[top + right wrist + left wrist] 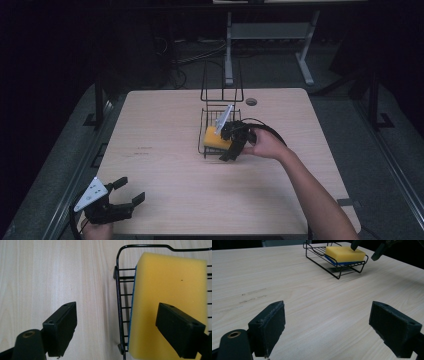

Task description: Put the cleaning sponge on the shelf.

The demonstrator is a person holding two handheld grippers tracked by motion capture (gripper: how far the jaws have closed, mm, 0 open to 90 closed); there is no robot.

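So we had a yellow sponge (216, 138) with a blue underside lying flat in the low tray of a black wire rack (207, 148), roughly mid tabletop (165, 165). We couldn't tell what the grey thing leaning in the rack's back part was. Our right gripper (234, 141) hung just over the sponge's near end with its fingers spread wide; in the right gripper view one finger (180, 328) sat above the sponge (167, 302) and the other finger above bare tabletop outside the rack's rim (119, 305), not pinching anything. Our left gripper (127, 192) sat at the near left corner, fingers spread too, well apart from the rack.
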